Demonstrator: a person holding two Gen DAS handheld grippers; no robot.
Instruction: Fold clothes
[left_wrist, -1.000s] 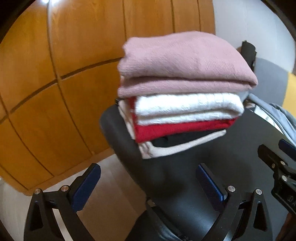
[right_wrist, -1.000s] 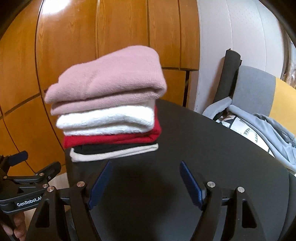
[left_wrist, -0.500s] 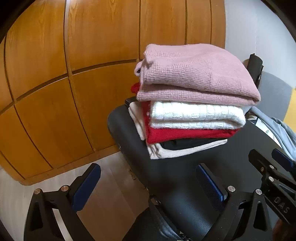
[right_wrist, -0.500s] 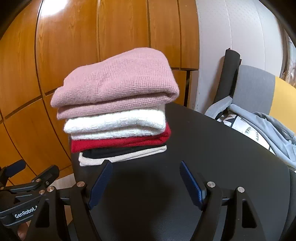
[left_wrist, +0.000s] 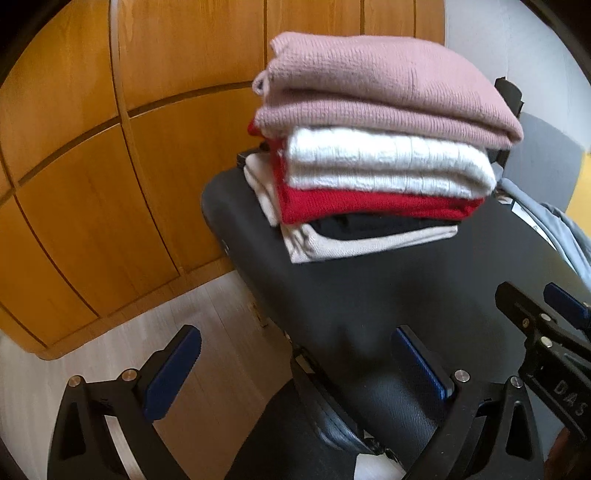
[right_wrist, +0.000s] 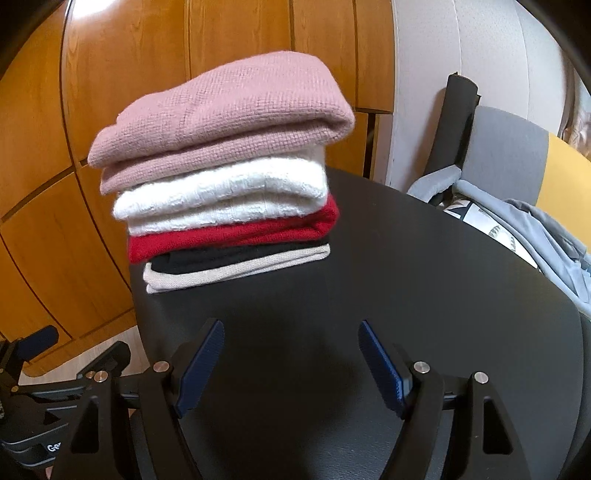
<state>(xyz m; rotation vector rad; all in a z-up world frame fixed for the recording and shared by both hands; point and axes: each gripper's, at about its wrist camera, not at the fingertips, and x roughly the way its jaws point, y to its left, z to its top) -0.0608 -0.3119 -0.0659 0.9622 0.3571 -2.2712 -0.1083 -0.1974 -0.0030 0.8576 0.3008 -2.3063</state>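
Both wrist cameras look low across the table (right_wrist: 424, 295), near the stack (right_wrist: 225, 184); the left (left_wrist: 369, 147) views from farther left.

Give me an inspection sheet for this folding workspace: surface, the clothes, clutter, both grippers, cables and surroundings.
Surface: black table, mostly bare in front of the grippers.
Job's things: folded stack at the table's far left corner, top to bottom pink sweater, white knit, red garment, black garment, beige garment. Grey hoodie lies unfolded at the right edge.
Clutter: nothing seen.
Grippers: left gripper open and empty, short of the stack; right gripper open and empty, over the table.
Cables: nothing seen.
Surroundings: wooden panel wall behind; grey chair to the right; pale floor.
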